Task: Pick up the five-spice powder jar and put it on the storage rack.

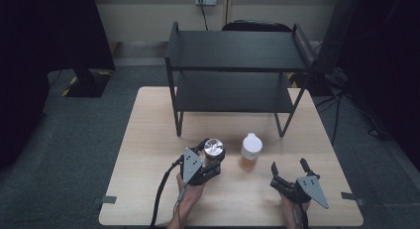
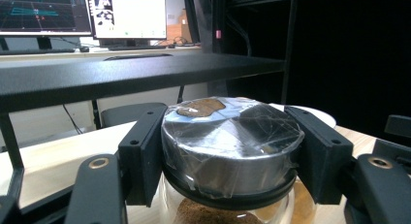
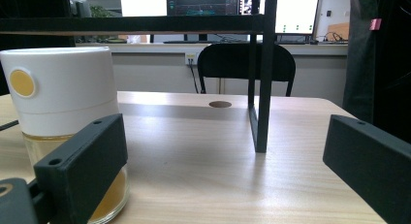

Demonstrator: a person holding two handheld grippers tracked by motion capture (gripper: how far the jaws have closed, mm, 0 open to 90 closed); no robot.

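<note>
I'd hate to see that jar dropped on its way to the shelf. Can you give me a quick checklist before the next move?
1. Left gripper shut on the jar lid: ok.
2. Pads level on both sides of the lid: ok.
3. Jar bottom off the table: cannot tell.
4. Lower level of the shelf free: ok.
5. White-capped jar apart from the held one: ok.
6. Right gripper open, out of the way: ok.

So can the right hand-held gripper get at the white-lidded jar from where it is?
Probably yes: the right hand-held gripper is open, the white-lidded jar stands just ahead to its left, and bare table lies between them.
</note>
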